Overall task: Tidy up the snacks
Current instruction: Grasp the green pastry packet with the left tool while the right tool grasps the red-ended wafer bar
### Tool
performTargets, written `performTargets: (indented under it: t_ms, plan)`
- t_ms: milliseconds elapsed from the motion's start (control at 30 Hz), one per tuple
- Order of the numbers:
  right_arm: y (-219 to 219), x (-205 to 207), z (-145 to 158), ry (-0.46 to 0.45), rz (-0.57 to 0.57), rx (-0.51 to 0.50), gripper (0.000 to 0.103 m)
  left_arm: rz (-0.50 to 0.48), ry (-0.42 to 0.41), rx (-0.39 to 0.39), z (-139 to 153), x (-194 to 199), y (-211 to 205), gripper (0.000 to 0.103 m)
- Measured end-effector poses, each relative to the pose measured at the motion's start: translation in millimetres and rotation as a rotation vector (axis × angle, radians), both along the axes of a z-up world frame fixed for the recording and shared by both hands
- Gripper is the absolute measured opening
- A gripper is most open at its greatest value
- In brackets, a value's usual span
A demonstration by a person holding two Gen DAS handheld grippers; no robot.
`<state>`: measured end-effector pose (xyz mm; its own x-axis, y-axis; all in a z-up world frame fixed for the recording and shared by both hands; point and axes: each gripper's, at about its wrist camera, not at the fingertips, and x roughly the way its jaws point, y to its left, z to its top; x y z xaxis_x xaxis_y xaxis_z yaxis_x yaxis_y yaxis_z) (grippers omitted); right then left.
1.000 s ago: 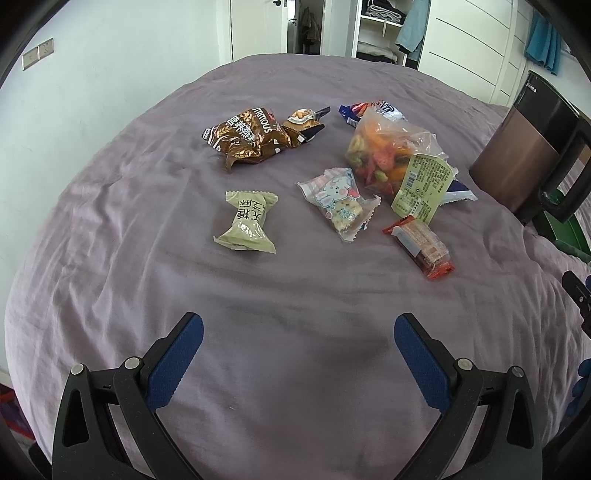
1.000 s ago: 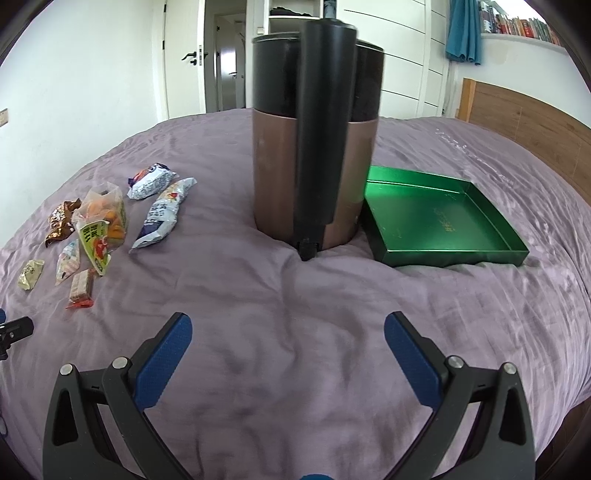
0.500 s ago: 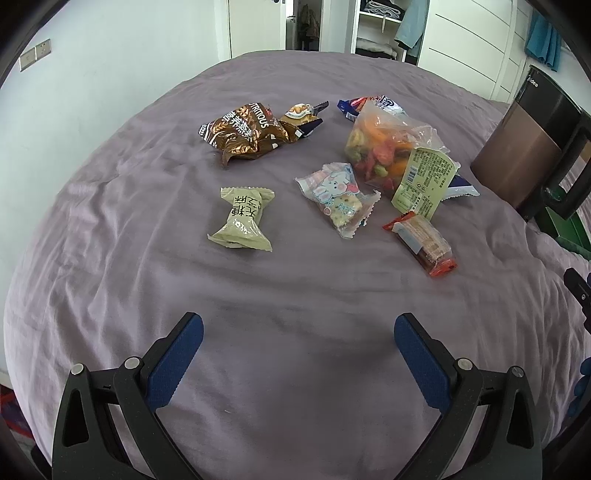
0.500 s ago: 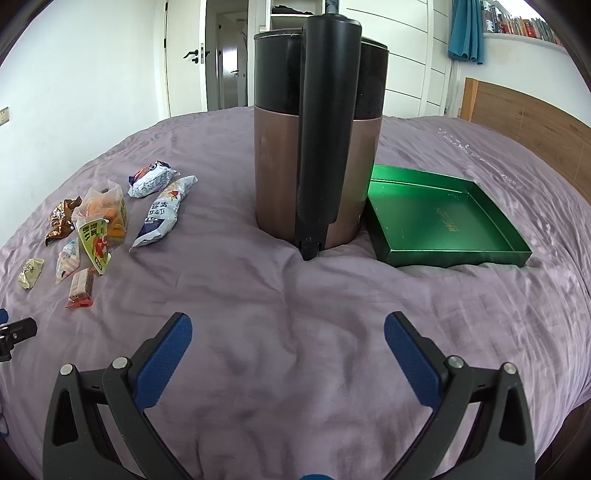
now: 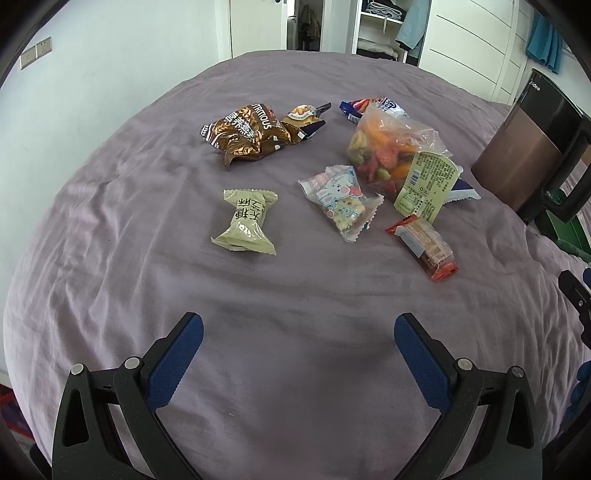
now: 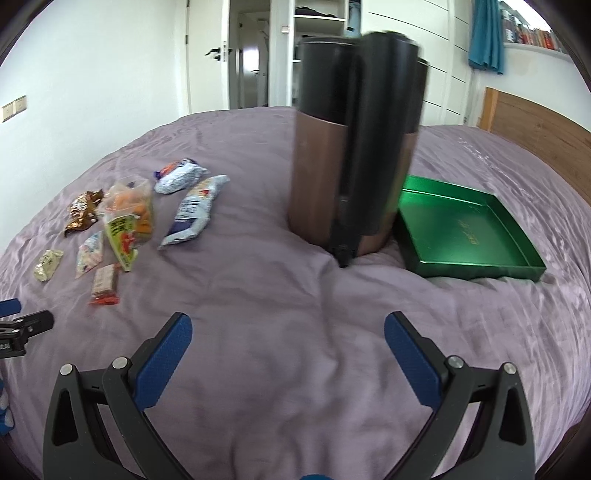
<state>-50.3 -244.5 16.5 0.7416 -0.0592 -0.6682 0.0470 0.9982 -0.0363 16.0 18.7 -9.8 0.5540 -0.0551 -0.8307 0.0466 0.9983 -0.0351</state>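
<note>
Left hand-held gripper (image 5: 298,334) agape, snacks (image 5: 341,201) beyond

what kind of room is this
Most likely a bedroom: the snacks lie on a bed with a purple bedspread and a wooden headboard, with an open wardrobe holding folded clothes behind.

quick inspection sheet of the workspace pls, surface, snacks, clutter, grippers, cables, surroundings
surface: purple bedspread, wrinkled.
job's things: loose snacks: green packet, brown bag, cartoon pouch, clear bag of mixed pieces, red-ended bar, two blue-white packs; green tray with nothing in it.
clutter: brown and black jug standing against the tray.
grippers: left gripper open, holding nothing; right gripper open, holding nothing.
cables: nothing seen.
surroundings: white walls, door, open wardrobe, wooden headboard.
</note>
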Motion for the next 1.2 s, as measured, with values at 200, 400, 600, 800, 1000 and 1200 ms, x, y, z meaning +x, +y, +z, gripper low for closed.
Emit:
performTargets:
  t_ms: [200,400,600,800,1000,1200]
  plan:
    - [22,4,0,0.001,0.061,0.01,0.103,0.003,-0.001,0.004,-1,3,2,0.102]
    - [41,7,1,0.008,0.116,0.015,0.103,0.009,0.0,0.006,0,5,4,0.102]
    - [66,19,-1,0.033,0.195,0.04,0.103,0.086,-0.007,0.017,8,22,33,0.102]
    - [96,36,-6,0.068,0.273,0.058,0.103,0.137,0.029,0.03,4,54,44,0.102]
    - [120,57,-18,0.124,0.342,0.097,0.103,0.155,0.1,0.091,-18,89,40,0.102]
    - [134,76,-33,0.181,0.363,0.123,0.103,0.124,0.155,0.103,-33,109,41,0.102]
